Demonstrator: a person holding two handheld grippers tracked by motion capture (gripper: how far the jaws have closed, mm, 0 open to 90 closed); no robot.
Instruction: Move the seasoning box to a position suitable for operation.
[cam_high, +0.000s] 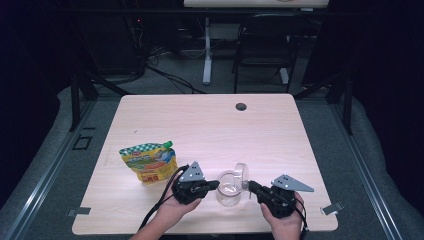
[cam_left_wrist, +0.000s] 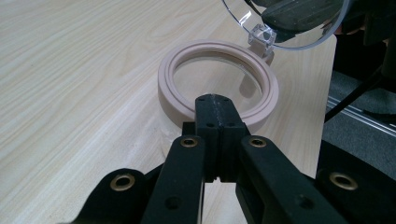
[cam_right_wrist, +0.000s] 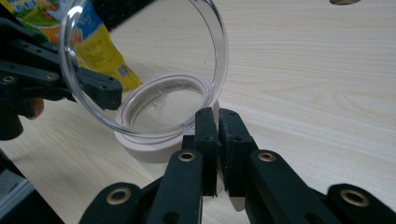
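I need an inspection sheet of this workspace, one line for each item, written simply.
Surface: light wood table, grommet hole near the far edge.
Job's things: clear jar with pinkish rim, its hinged clear lid standing open; yellow spouted pouch lying to the left.
Clutter: nothing seen.
Grippers: left gripper shut on the jar rim; right gripper with jaws closed at the lid's edge.
Cables: black cable trailing from the left gripper.
Surroundings: folding chair, floor cables, dark curtains.
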